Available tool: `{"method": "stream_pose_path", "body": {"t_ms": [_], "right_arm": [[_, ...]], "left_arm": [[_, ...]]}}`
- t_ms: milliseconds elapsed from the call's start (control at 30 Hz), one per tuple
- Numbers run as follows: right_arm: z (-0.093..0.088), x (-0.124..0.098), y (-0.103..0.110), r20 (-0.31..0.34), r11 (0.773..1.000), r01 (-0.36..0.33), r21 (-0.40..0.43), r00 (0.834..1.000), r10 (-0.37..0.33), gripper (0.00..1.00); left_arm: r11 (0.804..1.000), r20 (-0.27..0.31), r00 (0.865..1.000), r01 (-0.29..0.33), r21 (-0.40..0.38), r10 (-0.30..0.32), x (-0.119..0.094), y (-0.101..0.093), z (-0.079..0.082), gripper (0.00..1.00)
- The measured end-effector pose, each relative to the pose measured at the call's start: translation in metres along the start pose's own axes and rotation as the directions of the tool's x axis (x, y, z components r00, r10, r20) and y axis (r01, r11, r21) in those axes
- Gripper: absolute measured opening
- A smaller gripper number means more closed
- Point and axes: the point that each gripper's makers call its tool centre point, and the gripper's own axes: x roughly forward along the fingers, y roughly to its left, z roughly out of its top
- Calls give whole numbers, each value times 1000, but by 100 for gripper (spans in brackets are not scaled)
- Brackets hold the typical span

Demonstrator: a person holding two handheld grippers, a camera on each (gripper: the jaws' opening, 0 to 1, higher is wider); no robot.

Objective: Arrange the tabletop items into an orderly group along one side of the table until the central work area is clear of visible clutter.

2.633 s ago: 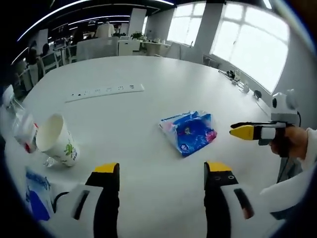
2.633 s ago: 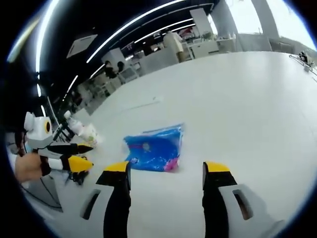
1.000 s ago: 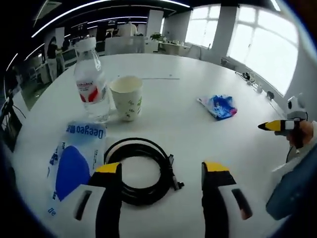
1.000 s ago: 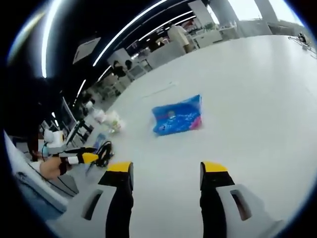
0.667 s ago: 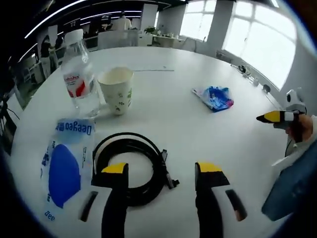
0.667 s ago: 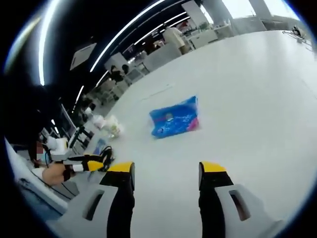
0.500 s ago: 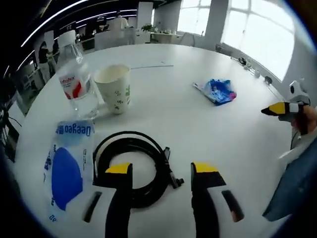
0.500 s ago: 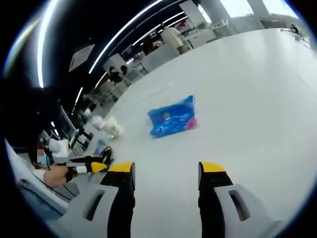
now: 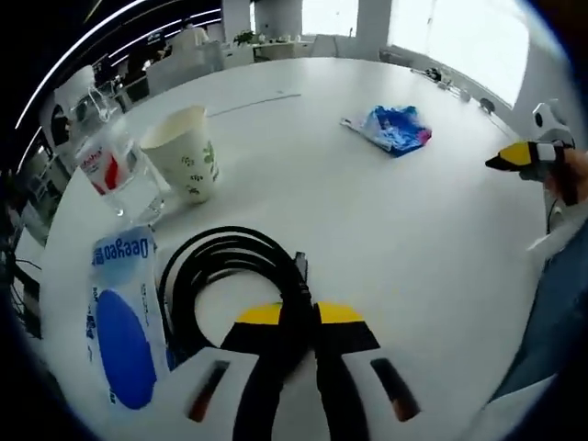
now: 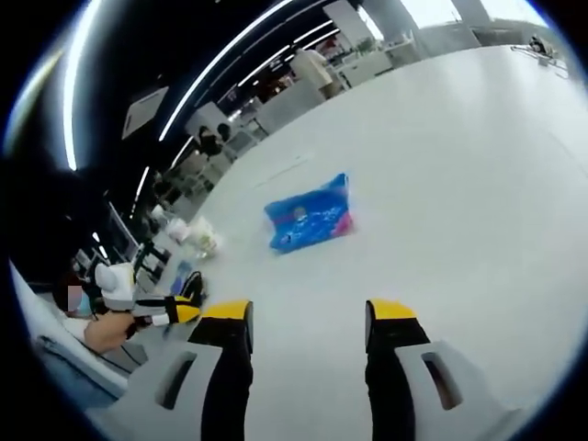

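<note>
Left jaws: my left gripper [image 9: 296,317] has its yellow-tipped jaws pinched together on the near loop of the black cable coil [image 9: 230,276], low in the centre of the left gripper view.
Right jaws: my right gripper [image 10: 307,317] stands with its jaws wide apart and nothing between them, over bare white table [image 10: 459,184].
Left gripper view up close: the blue-and-white pouch [image 9: 119,326] lies just left of the coil; the paper cup [image 9: 184,161] stands upright in the upper left, with the water bottle [image 9: 110,170] just beside it, tilted in this view.
Blue packet: the blue snack packet [image 9: 390,129] lies in the upper right of the left gripper view, well apart from the coil; in the right gripper view [image 10: 308,220] it sits mid-frame, ahead of my open jaws.
Right gripper view of the group: the cup and bottle are small and blurred at the left, too small to tell apart.
Hands: my right hand [image 9: 568,175] holds its gripper level at the right edge of the left gripper view; my left hand [image 10: 106,333] shows low at the left of the right gripper view.
</note>
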Motion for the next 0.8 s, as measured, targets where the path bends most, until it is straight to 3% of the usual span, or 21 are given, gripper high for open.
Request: {"method": "stream_pose_path", "body": {"t_ms": [167, 500, 667, 800], "right_arm": [[0, 2, 3, -3, 1000, -8, 0, 1000, 8, 46], [-1, 4, 7, -7, 999, -34, 15, 999, 34, 46], [0, 4, 10, -2, 999, -44, 26, 999, 45, 46], [-2, 5, 13, -4, 997, -61, 43, 998, 61, 45]], "left_arm": [[1000, 54, 998, -14, 15, 13, -9, -2, 7, 6], [993, 103, 995, -29, 112, 18, -19, -10, 23, 5], [960, 123, 992, -3, 280, -33, -24, -32, 39, 6], [949, 148, 986, 32, 315, -82, -27, -48, 48, 6]]}}
